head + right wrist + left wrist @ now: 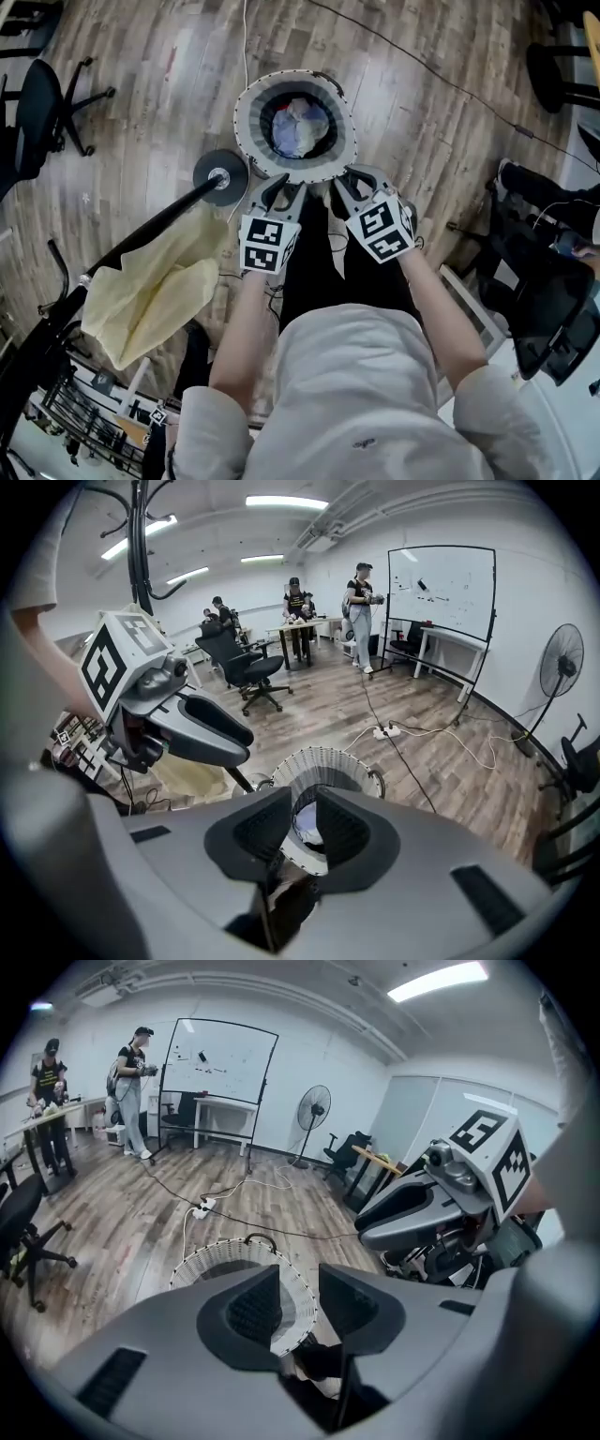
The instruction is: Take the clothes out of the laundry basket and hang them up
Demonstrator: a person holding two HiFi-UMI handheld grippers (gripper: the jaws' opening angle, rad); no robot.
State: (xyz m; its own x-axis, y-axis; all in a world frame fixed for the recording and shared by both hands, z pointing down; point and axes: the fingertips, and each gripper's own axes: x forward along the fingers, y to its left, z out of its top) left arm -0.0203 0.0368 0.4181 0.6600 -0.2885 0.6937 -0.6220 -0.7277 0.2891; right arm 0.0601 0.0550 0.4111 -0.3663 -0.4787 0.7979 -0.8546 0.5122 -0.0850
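the clothes (300,127), a pale bluish-white bundle, lie at the bottom of the round white laundry basket (246,122), which stands on the wooden floor (141,84) just ahead of the person. both grippers hang close over the basket's near rim, side by side. the left gripper (282,191) has its jaws spread, with nothing between them; its own view shows only the basket rim and floor through the gap. the right gripper (349,184) holds its jaws a little apart, narrower than the left, and pinches nothing; the basket and the cloth inside show through its gap. to the left of the basket stands the round base (220,176) of a dark stand, and a pale yellow garment (155,291) hangs over its pole (141,230). a black office chair (37,103) sits well off to the left, and a thin cable (450,84) runs across the floor beyond the basket.
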